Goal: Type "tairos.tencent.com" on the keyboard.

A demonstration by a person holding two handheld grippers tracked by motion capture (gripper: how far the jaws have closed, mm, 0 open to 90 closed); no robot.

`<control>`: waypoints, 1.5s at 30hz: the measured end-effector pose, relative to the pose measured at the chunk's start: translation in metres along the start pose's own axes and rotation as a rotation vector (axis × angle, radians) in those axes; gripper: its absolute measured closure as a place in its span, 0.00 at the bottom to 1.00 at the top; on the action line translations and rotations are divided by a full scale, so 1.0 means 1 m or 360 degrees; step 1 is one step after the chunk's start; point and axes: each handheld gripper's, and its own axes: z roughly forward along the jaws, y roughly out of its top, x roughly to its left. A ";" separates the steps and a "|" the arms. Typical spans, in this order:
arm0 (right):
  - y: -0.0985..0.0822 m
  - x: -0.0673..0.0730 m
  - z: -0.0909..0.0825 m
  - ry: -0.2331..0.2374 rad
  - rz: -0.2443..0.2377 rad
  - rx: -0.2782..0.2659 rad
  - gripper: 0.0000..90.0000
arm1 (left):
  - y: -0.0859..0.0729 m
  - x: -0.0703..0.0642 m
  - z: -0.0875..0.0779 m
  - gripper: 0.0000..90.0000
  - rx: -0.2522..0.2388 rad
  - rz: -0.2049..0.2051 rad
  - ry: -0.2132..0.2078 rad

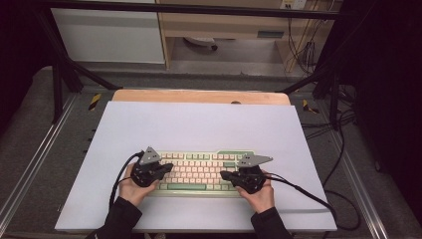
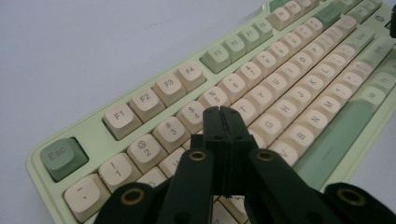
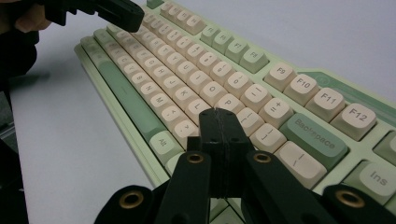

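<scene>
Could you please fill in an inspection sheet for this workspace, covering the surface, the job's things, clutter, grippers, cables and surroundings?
Surface: white sheet over a wooden tabletop, which shows along the far edge.
Job's things: pale green keyboard with cream and green keycaps, lying flat near the person's side of the sheet.
Clutter: nothing seen on the sheet.
Grippers: left gripper jaws shut, empty, over the keyboard's left keys; right gripper jaws shut, empty, over its right keys.
Cables: black cable trails from the left gripper; another black cable from the right; more lie on the grey frame at right.
Surroundings: black metal struts, wooden shelving behind.
</scene>
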 end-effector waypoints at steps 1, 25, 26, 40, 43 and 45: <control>0.000 0.000 0.000 -0.0001 -0.0001 -0.0002 1.00 | 0.000 0.001 0.001 1.00 0.0005 -0.0003 0.0006; -0.001 0.001 0.001 0.0006 -0.0002 0.0005 1.00 | -0.004 0.002 0.007 1.00 0.0017 0.0009 0.0021; -0.001 0.001 0.001 0.0005 0.0000 0.0006 1.00 | -0.004 0.002 0.005 1.00 0.0014 0.0010 0.0020; 0.001 0.001 0.001 0.0012 0.0004 -0.0012 1.00 | -0.012 0.002 -0.017 1.00 -0.0040 0.0019 -0.0015; 0.001 0.001 0.001 0.0020 0.0013 -0.0014 1.00 | -0.015 0.003 -0.022 1.00 -0.0046 0.0014 -0.0014; 0.002 0.002 0.002 0.0024 0.0010 -0.0014 1.00 | -0.018 0.004 -0.024 0.99 -0.0047 0.0014 -0.0020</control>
